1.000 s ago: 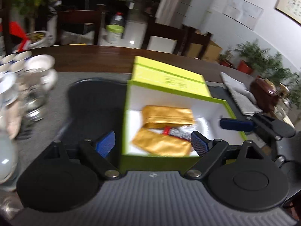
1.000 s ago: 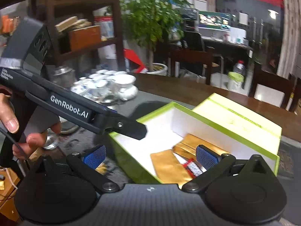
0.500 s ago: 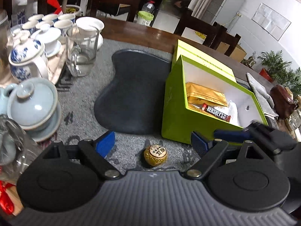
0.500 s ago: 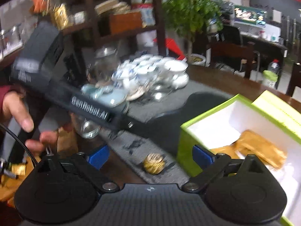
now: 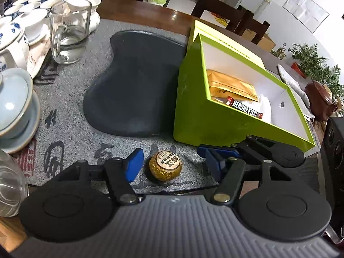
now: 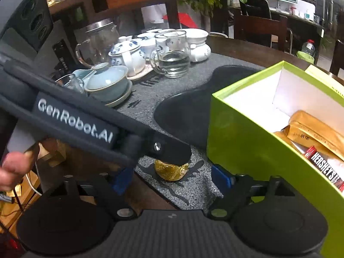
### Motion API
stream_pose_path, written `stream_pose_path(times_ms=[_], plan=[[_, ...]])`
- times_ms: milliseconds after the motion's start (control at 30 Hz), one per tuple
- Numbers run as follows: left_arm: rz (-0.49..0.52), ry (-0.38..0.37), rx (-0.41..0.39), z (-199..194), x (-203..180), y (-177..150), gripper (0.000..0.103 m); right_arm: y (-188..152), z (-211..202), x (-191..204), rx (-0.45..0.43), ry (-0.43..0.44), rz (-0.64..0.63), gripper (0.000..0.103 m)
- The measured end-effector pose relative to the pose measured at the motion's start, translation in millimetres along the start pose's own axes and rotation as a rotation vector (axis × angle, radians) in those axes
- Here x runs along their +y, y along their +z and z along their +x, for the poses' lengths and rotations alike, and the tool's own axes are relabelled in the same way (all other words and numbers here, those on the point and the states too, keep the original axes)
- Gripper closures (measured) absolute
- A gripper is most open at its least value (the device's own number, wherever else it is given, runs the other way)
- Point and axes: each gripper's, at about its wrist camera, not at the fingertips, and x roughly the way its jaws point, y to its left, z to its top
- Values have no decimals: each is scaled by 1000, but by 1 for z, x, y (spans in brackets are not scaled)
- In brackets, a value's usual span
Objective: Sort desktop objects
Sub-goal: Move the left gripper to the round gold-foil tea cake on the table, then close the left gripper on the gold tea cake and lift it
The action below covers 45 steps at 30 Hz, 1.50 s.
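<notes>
A gold foil ball [image 5: 165, 168] with a round label lies on the grey mat in front of the green box [image 5: 193, 118]. My left gripper [image 5: 173, 165] straddles it with its jaws closing. The blue pads stand clear of the ball, the left one close and the right one farther off. In the right wrist view the same ball [image 6: 172, 171] lies between the closing jaws of my right gripper [image 6: 172, 179], untouched, and half covered by a left gripper finger [image 6: 172, 152]. The box [image 6: 247, 139] holds gold packets [image 5: 232, 86] and a Hershey's bar [image 5: 245, 108].
A dark slate tray [image 5: 133, 86] lies left of the box, whose lid [image 5: 225, 43] leans behind it. A glass mug [image 5: 68, 32], a lidded cup [image 5: 15, 107] and several teacups crowd the left. A person's hand [image 6: 13, 169] holds the left gripper.
Both grippers have come away from above the open box and sunk to the gold ball on the mat in front of it. Both pairs of jaws have narrowed.
</notes>
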Motion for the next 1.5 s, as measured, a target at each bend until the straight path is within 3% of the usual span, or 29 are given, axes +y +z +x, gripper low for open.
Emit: stream_pose_path(times_ms=[267,467,567,733,1100,1500], plan=[[-23,-20,29,12,7,-1,44,0,11,-4,12,11,31,37],[-31,-43,46,18,10,-1,51,1,19,-2,29,30,36,54],[-41,-48,50,19,12,-1,56,1,21,-2,28,27,38,54],[-52,-50,52,18,14,-2,60,1,19,-3,29,21,46,65],[-23,-88,21,-4,-4,-1,62,-1,-5,3,-5,-6,15,65],[124,-192,-83,-38,-70,31,62,16,-76,-7,-116,-97,-1,65]])
